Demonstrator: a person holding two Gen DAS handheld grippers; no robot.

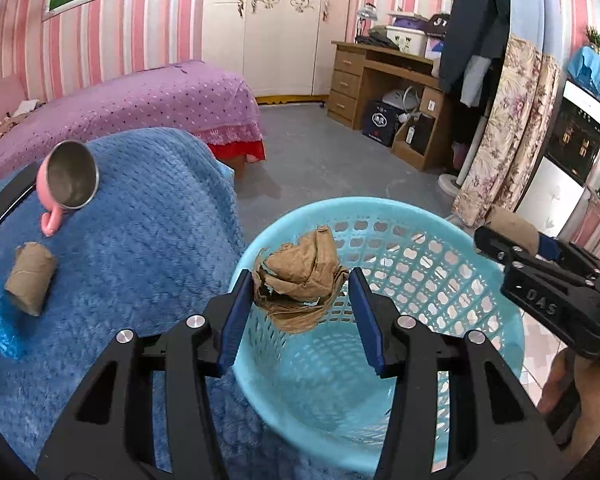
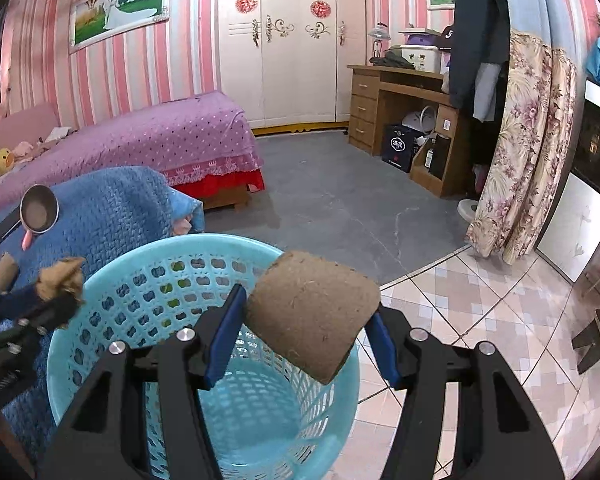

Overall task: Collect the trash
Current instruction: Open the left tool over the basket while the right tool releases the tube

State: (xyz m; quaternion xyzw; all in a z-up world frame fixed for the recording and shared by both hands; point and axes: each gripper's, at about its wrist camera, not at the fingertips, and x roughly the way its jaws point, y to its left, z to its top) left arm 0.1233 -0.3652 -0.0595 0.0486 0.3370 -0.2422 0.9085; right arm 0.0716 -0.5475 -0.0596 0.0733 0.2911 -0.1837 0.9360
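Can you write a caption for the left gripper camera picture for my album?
Left gripper holds crumpled brown paper over the blue basket.

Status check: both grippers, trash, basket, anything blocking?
Left hand-held gripper shut on paper wad. Right hand-held gripper shut on cardboard tube. Both over basket; nothing blocking.

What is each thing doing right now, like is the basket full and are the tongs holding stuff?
Blue basket: upright, nothing inside.
Left tongs: shut on crumpled brown paper, held over the basket.
Right tongs: shut on cardboard tube, held over the basket rim.
Second cardboard tube: lying on the blue blanket.
Pink cup: tipped on its side, empty.
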